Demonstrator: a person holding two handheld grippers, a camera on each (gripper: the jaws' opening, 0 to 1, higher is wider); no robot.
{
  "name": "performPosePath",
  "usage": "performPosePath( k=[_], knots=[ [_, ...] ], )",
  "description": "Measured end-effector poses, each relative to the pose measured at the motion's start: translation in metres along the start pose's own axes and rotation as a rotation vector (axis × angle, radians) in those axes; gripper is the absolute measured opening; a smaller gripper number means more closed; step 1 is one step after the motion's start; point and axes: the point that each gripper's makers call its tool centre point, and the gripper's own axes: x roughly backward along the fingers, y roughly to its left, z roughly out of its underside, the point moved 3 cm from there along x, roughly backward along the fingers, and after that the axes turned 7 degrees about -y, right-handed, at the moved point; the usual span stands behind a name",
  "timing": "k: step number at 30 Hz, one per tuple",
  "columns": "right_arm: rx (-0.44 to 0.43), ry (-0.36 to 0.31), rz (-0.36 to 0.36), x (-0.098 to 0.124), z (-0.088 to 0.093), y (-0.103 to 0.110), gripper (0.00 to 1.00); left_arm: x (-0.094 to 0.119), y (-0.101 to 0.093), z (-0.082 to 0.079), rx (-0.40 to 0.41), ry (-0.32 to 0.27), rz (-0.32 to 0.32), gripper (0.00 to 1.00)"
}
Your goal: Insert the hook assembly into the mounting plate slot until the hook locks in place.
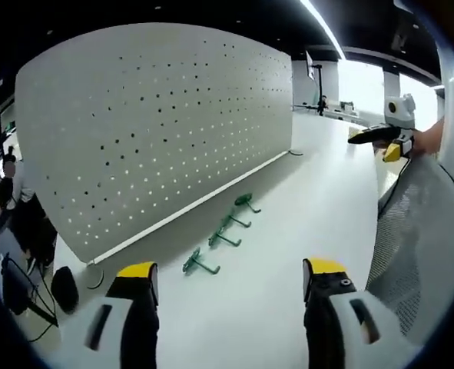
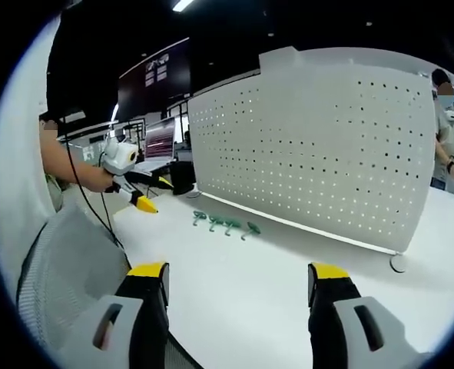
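Four green hooks lie in a loose row on the white surface, just in front of the pegboard's foot. In the left gripper view they run from about 6 o'clock up toward the centre, the nearest one just ahead of the left claw. That claw is spread wide, yellow tips well apart, nothing between them, hovering over bare surface. The pegboard stands upright at 10 o'clock, white and dotted with holes, no hook on it. Over at 3 o'clock the right claw shows small, a hand behind it, with grey mesh fabric below.

In the right gripper view the right claw is also spread, empty, yellow tips far apart. The hooks sit just left of centre, close to the pegboard, which fills the 1 o'clock side. At 9 o'clock the left claw points toward the hooks, well short of them; whether its tips are apart there I cannot tell. A person stands at 3 o'clock beyond the board.
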Motion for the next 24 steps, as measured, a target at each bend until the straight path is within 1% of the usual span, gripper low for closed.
performPosePath(
  k=[4, 6, 11, 14, 15, 24],
  knots=[
    [0.000, -0.002, -0.006, 0.000, -0.001, 0.001, 0.71, -0.004, 0.005, 0.002, -0.034, 0.028, 0.021, 0.81],
    [-0.002, -0.003, -0.006, 0.000, -0.001, 0.002, 0.71, -0.005, 0.007, 0.002, -0.035, 0.035, 0.026, 0.81],
    [-0.002, -0.003, -0.007, 0.000, 0.000, 0.002, 0.71, -0.009, 0.012, 0.006, -0.081, 0.080, 0.062, 0.81],
    [-0.004, 0.001, -0.012, -0.001, 0.001, 0.002, 0.71, -0.013, 0.014, 0.009, -0.099, 0.104, 0.084, 0.81],
    [-0.004, 0.003, -0.015, -0.001, 0.001, 0.003, 0.71, -0.014, 0.015, 0.012, -0.112, 0.128, 0.099, 0.81],
    [-0.004, 0.005, -0.019, -0.002, 0.001, 0.004, 0.71, -0.024, 0.023, 0.023, -0.151, 0.199, 0.157, 0.80]
  ],
)
